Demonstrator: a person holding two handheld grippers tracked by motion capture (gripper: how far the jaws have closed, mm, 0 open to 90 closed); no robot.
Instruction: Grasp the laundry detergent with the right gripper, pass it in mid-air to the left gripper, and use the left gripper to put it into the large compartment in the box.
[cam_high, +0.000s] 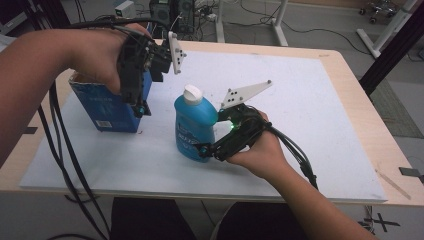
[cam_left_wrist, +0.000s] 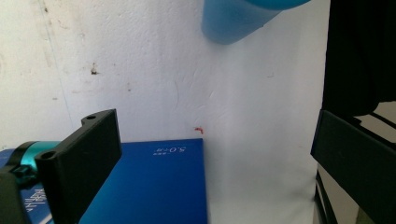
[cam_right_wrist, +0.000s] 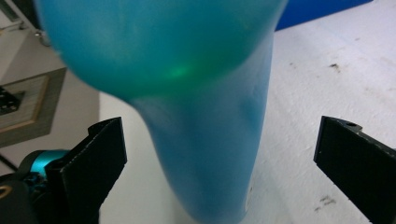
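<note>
Right tongs (cam_right_wrist: 219, 158) spread apart, bracketing blue bottle (cam_high: 194, 125) standing upright mid-worktop (cam_high: 310, 100); grasp step pending, needing squeeze. Left tongs (cam_left_wrist: 210, 163) apart, hovering above blue box (cam_high: 107, 107).

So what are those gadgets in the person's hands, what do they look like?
Each hand holds a black, boxy tool. The left gripper and right gripper each end in two flat black jaws with teal fittings at the base. Each carries a pale three-cornered plate dotted with holes, and thick black cables trail away. A green light glows on the right one. Both forearms are bare.
</note>
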